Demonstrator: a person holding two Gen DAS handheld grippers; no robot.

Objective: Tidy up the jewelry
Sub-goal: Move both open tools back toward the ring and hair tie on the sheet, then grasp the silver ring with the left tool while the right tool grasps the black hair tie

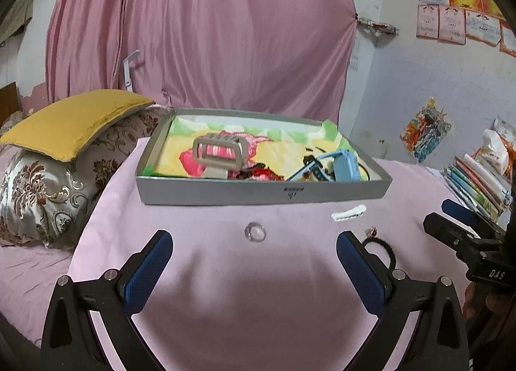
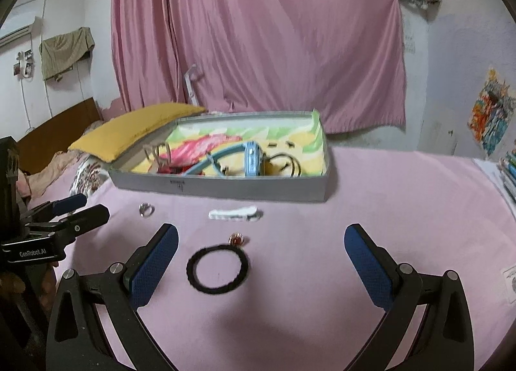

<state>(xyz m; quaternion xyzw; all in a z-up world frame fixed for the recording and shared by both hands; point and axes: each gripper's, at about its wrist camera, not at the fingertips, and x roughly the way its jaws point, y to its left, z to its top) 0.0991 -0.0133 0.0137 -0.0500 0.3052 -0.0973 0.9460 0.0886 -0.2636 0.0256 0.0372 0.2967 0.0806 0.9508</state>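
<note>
A grey shallow box [image 1: 258, 192] [image 2: 225, 188] lined with a colourful cloth holds a beige hair claw [image 1: 219, 153], a blue hair clip [image 1: 345, 164] [image 2: 252, 158] and other pieces. On the pink cloth in front lie a silver ring [image 1: 255, 231] [image 2: 146, 209], a white hair clip [image 1: 349, 212] [image 2: 233, 213] and a black hair tie [image 2: 218, 269] [image 1: 385, 250] with a small copper charm [image 2: 237, 239]. My left gripper [image 1: 254, 253] is open, just short of the ring. My right gripper [image 2: 261, 250] is open, with the hair tie between its fingers.
A yellow pillow [image 1: 71, 122] lies on patterned cushions [image 1: 42, 196] at the left. Stacked books [image 1: 477, 180] sit at the right edge. A pink curtain [image 1: 200, 32] hangs behind the box. The right gripper shows at the far right of the left wrist view [image 1: 464, 232].
</note>
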